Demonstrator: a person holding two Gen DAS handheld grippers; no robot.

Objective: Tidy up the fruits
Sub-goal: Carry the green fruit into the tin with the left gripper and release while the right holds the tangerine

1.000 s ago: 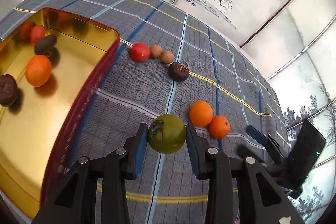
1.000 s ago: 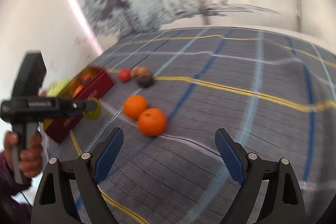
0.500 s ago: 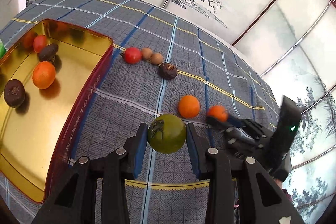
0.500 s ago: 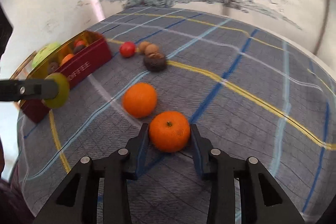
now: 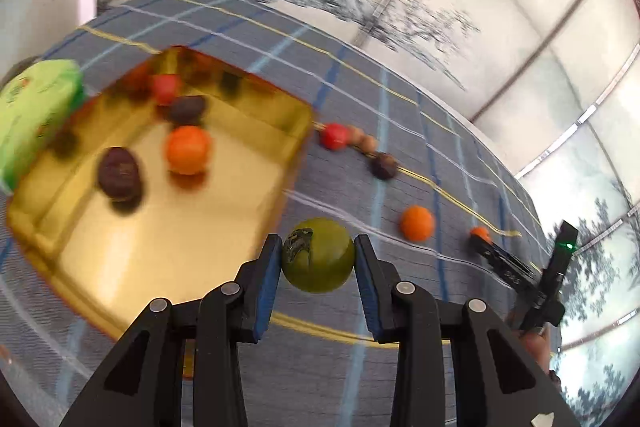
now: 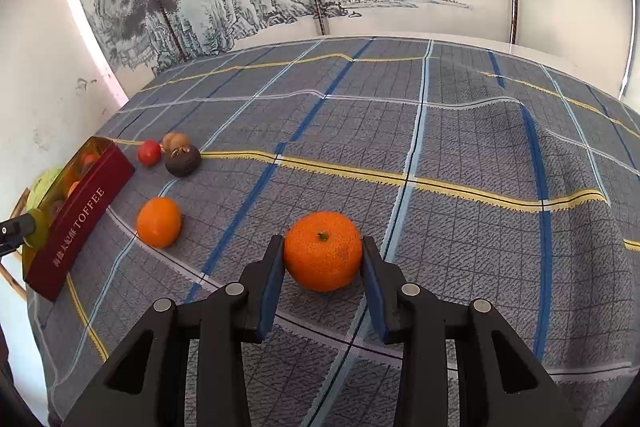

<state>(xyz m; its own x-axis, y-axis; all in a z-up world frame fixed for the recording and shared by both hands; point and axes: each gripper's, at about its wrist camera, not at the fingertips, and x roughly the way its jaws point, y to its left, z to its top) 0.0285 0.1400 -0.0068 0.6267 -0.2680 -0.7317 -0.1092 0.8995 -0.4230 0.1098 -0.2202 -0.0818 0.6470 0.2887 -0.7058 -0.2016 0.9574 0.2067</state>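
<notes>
My left gripper (image 5: 317, 259) is shut on a green round fruit (image 5: 319, 255) and hangs just past the right wall of the gold tin (image 5: 160, 227). Inside the tin lie an orange (image 5: 187, 149), two dark fruits (image 5: 119, 172) and a red one (image 5: 164, 87). My right gripper (image 6: 322, 259) is shut on an orange mandarin (image 6: 323, 250) that sits low over the checked cloth (image 6: 440, 147). A second mandarin (image 6: 158, 222) rests to its left, apart from it. Further back lie a red fruit (image 6: 149, 152), a dark fruit (image 6: 183, 160) and brown nuts (image 6: 175, 141).
The tin's red outer wall (image 6: 76, 223) reads TOFFEE at the cloth's left edge. A green packet (image 5: 32, 107) lies beside the tin's far left side. The cloth is rumpled into ridges on the right. Painted wall panels stand behind the table.
My right gripper came down over the nearer mandarin and shut on it. My left gripper carried the green fruit leftward, closer to the tin.
</notes>
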